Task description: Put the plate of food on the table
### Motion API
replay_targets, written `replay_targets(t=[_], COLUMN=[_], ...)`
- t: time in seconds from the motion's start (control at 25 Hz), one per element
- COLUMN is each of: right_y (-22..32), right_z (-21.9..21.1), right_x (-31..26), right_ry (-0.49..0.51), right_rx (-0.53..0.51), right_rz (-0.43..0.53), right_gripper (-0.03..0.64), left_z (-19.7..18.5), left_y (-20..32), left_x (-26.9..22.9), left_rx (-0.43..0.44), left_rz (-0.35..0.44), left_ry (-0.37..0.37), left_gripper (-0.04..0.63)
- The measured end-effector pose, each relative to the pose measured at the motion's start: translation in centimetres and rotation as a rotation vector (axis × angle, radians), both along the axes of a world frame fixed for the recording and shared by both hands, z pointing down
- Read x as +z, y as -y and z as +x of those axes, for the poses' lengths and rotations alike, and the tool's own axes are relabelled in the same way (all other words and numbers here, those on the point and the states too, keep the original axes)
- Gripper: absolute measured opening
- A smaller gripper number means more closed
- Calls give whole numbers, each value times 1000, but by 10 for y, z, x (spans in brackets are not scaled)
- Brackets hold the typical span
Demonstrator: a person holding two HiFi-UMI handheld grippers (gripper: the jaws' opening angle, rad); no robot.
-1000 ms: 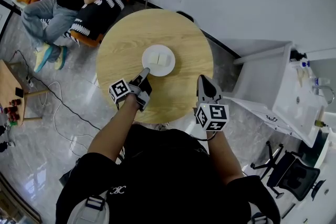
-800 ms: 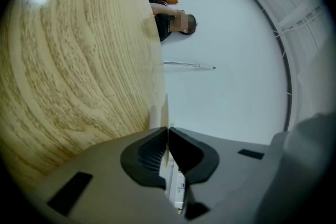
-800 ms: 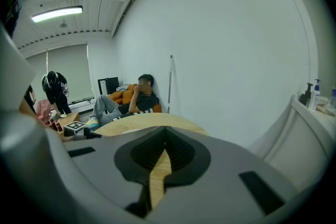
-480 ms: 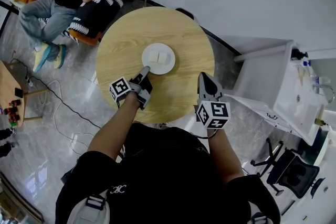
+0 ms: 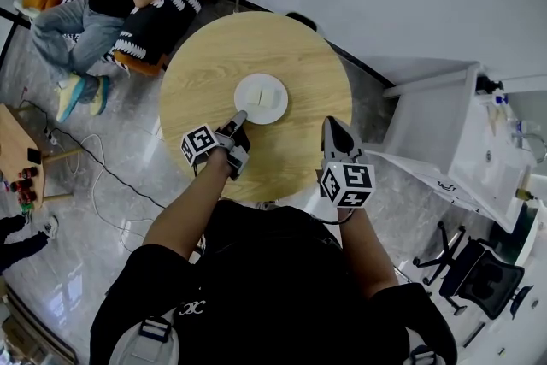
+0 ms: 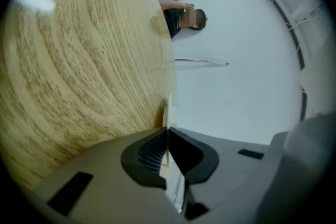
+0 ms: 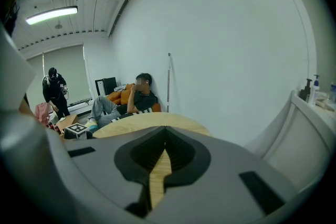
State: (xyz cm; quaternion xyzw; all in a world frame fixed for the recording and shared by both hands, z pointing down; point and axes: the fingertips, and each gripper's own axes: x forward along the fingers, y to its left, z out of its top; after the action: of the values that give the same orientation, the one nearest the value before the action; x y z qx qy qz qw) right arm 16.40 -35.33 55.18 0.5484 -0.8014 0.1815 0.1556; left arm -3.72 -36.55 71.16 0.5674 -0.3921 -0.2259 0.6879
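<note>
The plate (image 5: 242, 97) of pale food (image 5: 263, 96) sits flat near the middle of the round wooden table (image 5: 205, 68), and our left gripper (image 5: 238, 119) has its jaws pinched on the plate's near rim. Our right gripper (image 5: 332, 125) hangs over the table's near edge, jaws closed on nothing.

1. Bench (image 5: 205, 73): pale wood with visible grain, matt.
2. Plate (image 5: 256, 79): white, smooth, faintly glossy.
3. Floor (image 5: 85, 209): grey, polished, reflective.
4. Left gripper (image 6: 167, 134): matt grey plastic with black ribbed pads (image 6: 149, 153).
</note>
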Motion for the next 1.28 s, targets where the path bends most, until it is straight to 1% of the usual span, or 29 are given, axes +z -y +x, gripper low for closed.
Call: replay_targets(t=[0.2,0.32,0.56,0.64,0.72,0.8,0.88,0.96,1.12,1.28], right_y=[0,0,-5,-7,-10,-12,-14,-15,-17,-16], right_z=[-3,-2,0,-1,-3,-4,-4,-4,-6,-11], right_x=[2,2,5,5,3,3,3,2,-3,-6], right_ry=[-3,-4,-5,-6,-3,1,5,10,21,29], right_rx=[10,25,42,46,48,50,53,57,64,55], right_rz=[-4,-6,-14,-17,-15,-12,-10,-6,6,19], right_gripper=[8,8,8,8,8,8,8,8,8,8], left_z=[-2,-1,-2,-4,-7,-9,-12,-14,-20,-23], left_y=[0,1,-1,-3,-6,-7,-7,-7,-5,-9], left_x=[9,11,16,17,18,18,18,17,9,1], left_rx=[5,10,29,31,27,39,68,88,98,113], left_rz=[-91,-132,-204,-238,-283,-311,-320,-328,-312,-275], left_ry=[38,61,176,221,249,292,364,412,440,439], left_gripper=[17,17,17,17,17,17,25,28,26,25])
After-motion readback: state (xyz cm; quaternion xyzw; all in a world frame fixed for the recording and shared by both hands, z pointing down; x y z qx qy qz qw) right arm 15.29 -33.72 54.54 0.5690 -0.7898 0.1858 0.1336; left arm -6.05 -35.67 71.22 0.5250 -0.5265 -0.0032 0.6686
